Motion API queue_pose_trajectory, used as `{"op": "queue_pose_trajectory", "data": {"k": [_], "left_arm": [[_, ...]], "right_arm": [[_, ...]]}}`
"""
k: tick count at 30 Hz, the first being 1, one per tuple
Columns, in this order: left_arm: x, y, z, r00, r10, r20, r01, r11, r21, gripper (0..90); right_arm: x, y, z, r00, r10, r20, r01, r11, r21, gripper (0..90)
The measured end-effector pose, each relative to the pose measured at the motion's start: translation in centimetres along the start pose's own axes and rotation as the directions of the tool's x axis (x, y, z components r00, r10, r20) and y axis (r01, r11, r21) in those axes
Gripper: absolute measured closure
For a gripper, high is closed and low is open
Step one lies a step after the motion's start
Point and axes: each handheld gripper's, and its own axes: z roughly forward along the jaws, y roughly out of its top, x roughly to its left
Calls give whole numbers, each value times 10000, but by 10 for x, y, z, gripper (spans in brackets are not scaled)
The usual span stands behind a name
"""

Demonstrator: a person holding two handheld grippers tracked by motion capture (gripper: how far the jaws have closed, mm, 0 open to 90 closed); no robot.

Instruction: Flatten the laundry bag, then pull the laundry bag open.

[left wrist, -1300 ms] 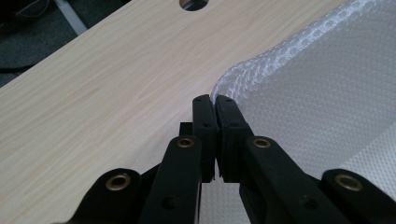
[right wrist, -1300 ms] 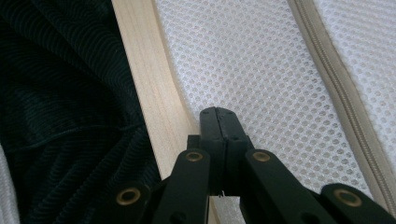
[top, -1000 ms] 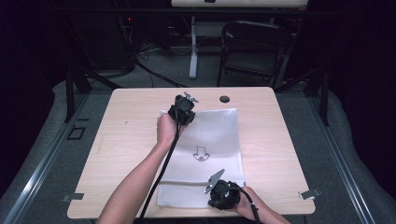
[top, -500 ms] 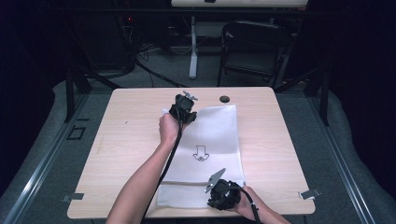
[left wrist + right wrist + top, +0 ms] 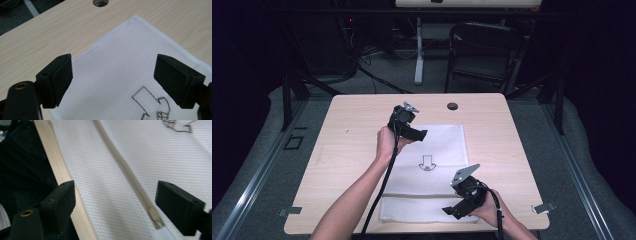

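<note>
Lying flat on the light wooden counter (image 5: 347, 165), a white cloth (image 5: 439, 145) with a small black arrow drawing (image 5: 428, 162) at its middle reaches from the counter's centre down to its near edge; its near part is a folded strip (image 5: 412, 209) parted from the rest by a narrow line of bare wood, and that strip runs just inside the near edge; the left hand-held gripper (image 5: 421, 134) hangs over the cloth's far left corner, its jaws having just been opening and now spread wide with nothing between them; in the left gripper view the cloth's far corner and part of the drawing (image 5: 150, 105) lie below the gap, untouched by the pads; the right hand-held gripper (image 5: 451, 211) hovers at the near edge over the folded strip, right of the counter's middle, its jaws likewise just opened and standing apart, empty; in the right gripper view the cloth (image 5: 150, 165), the thin wooden gap and the counter's near edge (image 5: 62, 182) pass beneath them; a round hole (image 5: 452, 106) sits near the far edge, beyond the cloth.
</note>
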Motion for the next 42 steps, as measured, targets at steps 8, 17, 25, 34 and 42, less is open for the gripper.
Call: {"op": "queue_pose_trajectory", "data": {"k": [8, 17, 25, 34, 42], "left_arm": [[-15, -26, -15, 9983, 354, 464, -366, 9990, 239, 98], [-24, -61, -23, 9955, 380, 866, -428, 9976, 548, 81], [-32, -71, -29, 9917, 531, 1171, -604, 9964, 597, 81], [-40, -74, -29, 9866, 670, 1487, -749, 9960, 479, 91], [-57, -78, -22, 9749, 1111, 1929, -1205, 9920, 377, 95]], "right_arm": [[-19, -7, -18, 9960, 815, 377, -805, 9964, -256, 68], [-36, -13, -26, 9866, 1405, 832, -1383, 9899, -315, 42], [-43, -18, -32, 9805, 1660, 1051, -1631, 9860, -359, 89], [-47, -21, -32, 9758, 1841, 1180, -1816, 9828, -324, 184], [-49, -22, -26, 9745, 1905, 1185, -1910, 9816, -78, 392]]}}
